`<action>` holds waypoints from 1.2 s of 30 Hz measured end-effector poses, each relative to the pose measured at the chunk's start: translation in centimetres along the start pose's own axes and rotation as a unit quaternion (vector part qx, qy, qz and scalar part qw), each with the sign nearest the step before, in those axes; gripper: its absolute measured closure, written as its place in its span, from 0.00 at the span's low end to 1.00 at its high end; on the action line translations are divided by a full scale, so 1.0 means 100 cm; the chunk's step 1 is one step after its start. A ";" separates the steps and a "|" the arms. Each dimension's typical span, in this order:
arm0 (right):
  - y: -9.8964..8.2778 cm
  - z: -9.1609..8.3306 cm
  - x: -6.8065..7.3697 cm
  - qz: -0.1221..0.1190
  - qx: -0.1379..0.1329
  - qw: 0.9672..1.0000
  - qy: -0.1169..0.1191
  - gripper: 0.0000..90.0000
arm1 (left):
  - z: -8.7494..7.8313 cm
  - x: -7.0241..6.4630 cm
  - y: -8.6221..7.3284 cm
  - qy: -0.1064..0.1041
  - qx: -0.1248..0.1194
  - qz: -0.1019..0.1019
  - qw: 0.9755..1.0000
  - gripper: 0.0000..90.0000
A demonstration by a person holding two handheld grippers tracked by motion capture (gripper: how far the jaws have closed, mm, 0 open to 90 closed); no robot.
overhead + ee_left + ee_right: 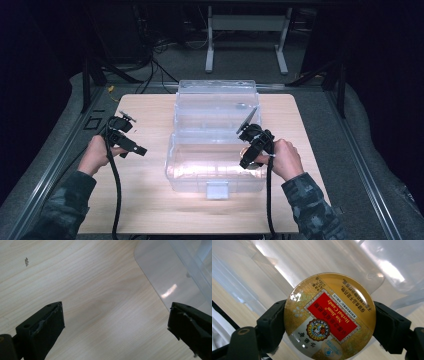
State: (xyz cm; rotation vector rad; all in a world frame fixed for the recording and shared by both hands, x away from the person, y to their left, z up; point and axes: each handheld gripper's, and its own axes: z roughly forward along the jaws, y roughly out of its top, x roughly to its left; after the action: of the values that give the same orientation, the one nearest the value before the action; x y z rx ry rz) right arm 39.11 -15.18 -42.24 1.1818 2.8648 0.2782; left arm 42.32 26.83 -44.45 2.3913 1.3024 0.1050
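Round gold candy tin (329, 316) with a red label, centre frame, label upside down, above an open clear plastic box (294, 262).

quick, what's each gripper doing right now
Left gripper: open, holding nothing, over the table.
Right gripper: closed on a round candy tin, at the clear box.

The candy tin (329, 316) sits between the right gripper's (248, 155) jaws, seemingly over the open box (215, 172), mid-table (150, 200).

Overhead and close views share box (215, 150)
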 end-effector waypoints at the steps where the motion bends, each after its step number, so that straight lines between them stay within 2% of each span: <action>1: -0.002 0.004 0.001 0.005 -0.006 1.000 -0.009 0.22 | 0.001 0.000 -0.001 0.003 0.000 0.001 1.000 0.01; 4: -0.005 0.011 0.000 0.007 -0.008 1.000 0.005 0.22 | 0.003 0.003 -0.002 -0.003 0.001 -0.001 1.000 0.00; 7: -0.005 0.015 -0.001 0.004 0.005 1.000 0.008 0.22 | 0.006 0.006 0.001 0.007 0.014 0.001 1.000 0.00; 9: -0.005 0.016 -0.001 0.004 0.007 1.000 0.002 0.22 | 0.006 0.004 0.001 -0.002 0.004 -0.005 1.000 0.00; 11: -0.007 0.017 0.000 0.002 0.003 1.000 0.003 0.22 | 0.007 0.002 0.001 0.000 0.010 0.006 1.000 0.00; 13: -0.008 0.020 0.000 0.003 0.007 1.000 0.003 0.22 | 0.006 0.003 0.003 0.007 0.015 0.009 1.000 0.00; 16: -0.010 0.023 -0.002 0.006 0.011 1.000 0.002 0.22 | 0.004 0.001 0.004 0.003 0.003 0.001 1.000 0.00; 17: -0.011 0.023 -0.002 0.006 0.008 1.000 0.005 0.22 | 0.004 0.001 0.004 0.002 0.007 0.010 1.000 0.00; 19: -0.012 0.025 -0.002 0.004 0.010 1.000 0.005 0.22 | 0.007 0.000 0.005 0.005 0.012 0.006 1.000 0.00; 22: -0.013 0.025 -0.003 0.007 0.011 1.000 0.000 0.22 | 0.008 0.001 0.004 0.000 0.005 0.000 1.000 0.00; 24: -0.013 0.024 -0.003 0.006 0.007 1.000 0.006 0.22 | 0.010 0.001 0.004 -0.002 0.012 0.006 1.000 0.00; 30: -0.014 0.024 -0.004 0.012 0.023 1.000 0.002 0.20 | 0.010 0.000 0.004 -0.003 0.009 0.004 1.000 0.00; 31: -0.014 0.023 -0.004 0.013 0.020 1.000 0.007 0.15 | 0.009 0.000 0.004 -0.002 0.008 0.005 1.000 0.00; 36: -0.015 0.011 -0.004 0.009 -0.006 1.000 0.002 0.14 | 0.007 -0.001 0.004 -0.002 0.003 0.005 1.000 0.00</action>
State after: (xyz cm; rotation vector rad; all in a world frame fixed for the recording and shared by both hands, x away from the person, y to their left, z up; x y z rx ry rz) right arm 38.44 -16.40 -43.58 1.2060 2.8544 0.2977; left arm 42.72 26.33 -44.91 2.4019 1.2901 0.1005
